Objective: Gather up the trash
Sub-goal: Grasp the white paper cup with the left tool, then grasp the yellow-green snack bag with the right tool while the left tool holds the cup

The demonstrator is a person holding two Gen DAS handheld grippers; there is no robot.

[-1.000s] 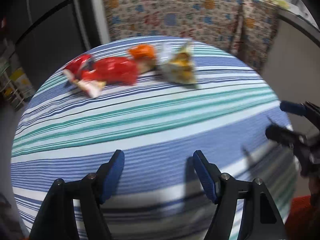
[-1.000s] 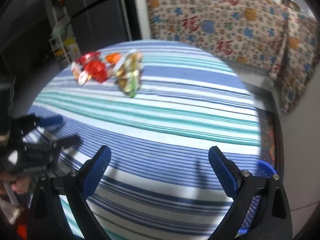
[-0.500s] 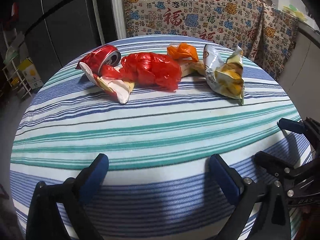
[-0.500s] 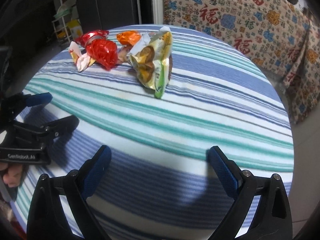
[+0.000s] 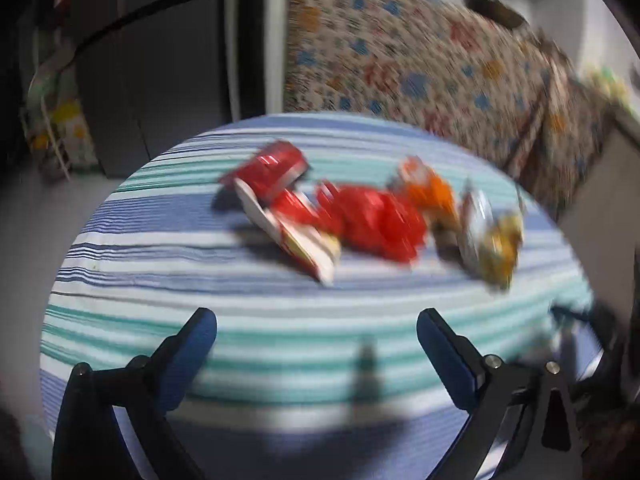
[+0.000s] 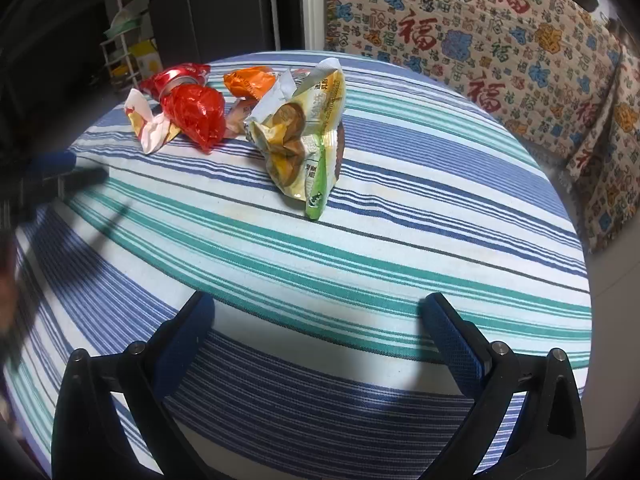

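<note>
the trash lay bunched at the far side of the striped worktop (image 6: 400, 240), a crushed red can (image 6: 176, 76), red wrapper (image 6: 196, 116), orange wrapper (image 6: 248, 82) and yellow-green snack bag (image 6: 304, 136) touching in a row, probably for easy one-by-one picking. both the left gripper (image 5: 316, 332) and right gripper (image 6: 318, 316) hovered short of it, jaws spread wide and empty. compared with a second earlier, the left jaws stood wider and the pile looked nearer.
</note>
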